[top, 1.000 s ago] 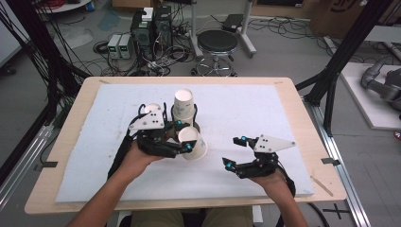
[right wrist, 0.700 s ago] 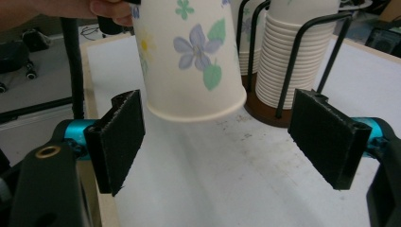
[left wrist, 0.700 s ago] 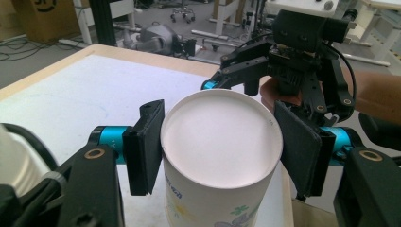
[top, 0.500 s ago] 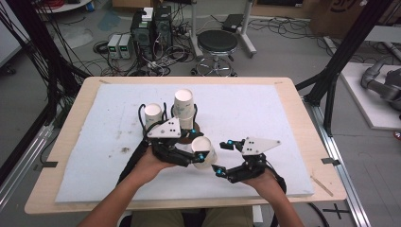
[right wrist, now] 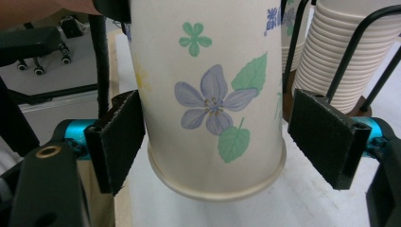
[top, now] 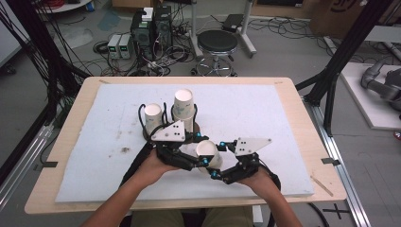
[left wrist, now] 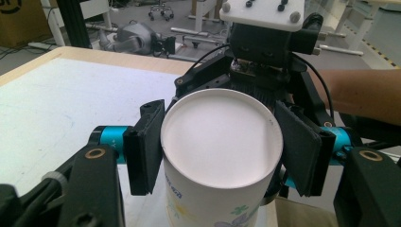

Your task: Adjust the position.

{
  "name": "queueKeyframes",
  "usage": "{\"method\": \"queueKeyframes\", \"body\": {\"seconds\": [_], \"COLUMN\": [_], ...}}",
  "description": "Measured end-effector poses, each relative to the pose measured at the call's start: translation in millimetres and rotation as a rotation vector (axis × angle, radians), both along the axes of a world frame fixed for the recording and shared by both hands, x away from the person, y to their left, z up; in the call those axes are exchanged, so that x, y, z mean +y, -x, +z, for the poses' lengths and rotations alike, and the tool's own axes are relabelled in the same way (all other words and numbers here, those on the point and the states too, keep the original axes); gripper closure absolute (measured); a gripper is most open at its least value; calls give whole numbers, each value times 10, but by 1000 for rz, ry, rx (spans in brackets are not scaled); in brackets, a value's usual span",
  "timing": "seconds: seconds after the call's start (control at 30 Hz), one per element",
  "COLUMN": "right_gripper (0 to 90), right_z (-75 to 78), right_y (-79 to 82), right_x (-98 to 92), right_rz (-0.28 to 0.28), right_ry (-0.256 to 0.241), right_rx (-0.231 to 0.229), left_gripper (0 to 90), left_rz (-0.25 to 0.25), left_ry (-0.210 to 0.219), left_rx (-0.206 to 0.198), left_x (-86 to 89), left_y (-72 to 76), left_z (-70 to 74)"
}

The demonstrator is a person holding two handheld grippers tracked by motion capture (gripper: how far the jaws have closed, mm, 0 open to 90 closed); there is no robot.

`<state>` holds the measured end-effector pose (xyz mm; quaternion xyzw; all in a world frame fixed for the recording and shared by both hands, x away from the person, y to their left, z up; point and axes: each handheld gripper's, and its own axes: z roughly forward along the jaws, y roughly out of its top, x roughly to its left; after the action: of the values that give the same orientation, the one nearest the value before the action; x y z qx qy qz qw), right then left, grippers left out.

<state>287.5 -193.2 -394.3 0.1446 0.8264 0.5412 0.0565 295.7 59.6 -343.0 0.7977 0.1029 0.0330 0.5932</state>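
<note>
A flower-printed paper cup (top: 207, 149) (left wrist: 220, 137) (right wrist: 208, 94) hangs just above the white mat near the table's front middle, with my left gripper (top: 202, 153) (left wrist: 222, 151) shut on it, both pads pressed to its sides. My right gripper (top: 217, 160) (right wrist: 222, 137) reaches in from the right, open, jaws straddling the same cup. Its left pad (right wrist: 118, 142) is at the wall and its right pad (right wrist: 326, 137) stands a little off. Behind are two cup stacks, a short one (top: 153, 116) and a tall one (top: 184, 106) (right wrist: 340, 56), in a black wire holder.
The white mat (top: 283, 123) covers most of the wooden table (top: 302, 109), with bare mat at the right and the far left. Beyond the table are a stool (top: 216, 42), cables and electronics boxes (top: 151, 28) on the floor. Black frame posts stand on both sides.
My left gripper has carried the cup a little right and toward the front. My right gripper has moved left until its open jaws sit around the cup.
</note>
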Motion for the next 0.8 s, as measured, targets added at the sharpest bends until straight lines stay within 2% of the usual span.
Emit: {"method": "queueKeyframes", "body": {"seconds": [0.1, 0.17, 0.2, 0.33, 0.53, 0.6, 0.63, 0.7, 0.73, 0.8], "right_gripper": [209, 267, 267, 295, 336, 337, 337, 337, 337, 337], "right_z": [-7, -11, -12, -19, 1, 5, 8, 21, 32, 55], "right_y": [-4, -13, -11, -17, -14, -14, -14, -17, -17, -22], "right_x": [13, 18, 17, 5, 0, 1, 2, -9, -16, -31], "right_rz": [14, 31, 39, 43, 56, 59, 60, 62, 59, 58], "right_ry": [-3, -2, -4, -8, 13, 27, 32, 37, 38, 50], "right_rx": [2, -1, -1, -3, -7, -1, -1, -1, 0, -2], "left_gripper": [374, 374, 374, 374, 373, 366, 356, 190, 149, 149], "left_rz": [-7, -9, -9, -9, -15, -12, -3, 28, 28, 33], "left_ry": [-1, 1, 1, 1, -3, -10, -15, -23, -23, -31], "left_rx": [-3, -5, -7, -4, -2, 13, 10, 41, 41, 50], "left_x": [-11, -20, -22, -21, -22, -24, -26, -27, -27, 7], "left_y": [3, 6, 6, 4, 4, 3, 6, -12, -12, -27], "left_z": [-1, -1, -2, -3, -5, -11, -14, -24, -24, -29]}}
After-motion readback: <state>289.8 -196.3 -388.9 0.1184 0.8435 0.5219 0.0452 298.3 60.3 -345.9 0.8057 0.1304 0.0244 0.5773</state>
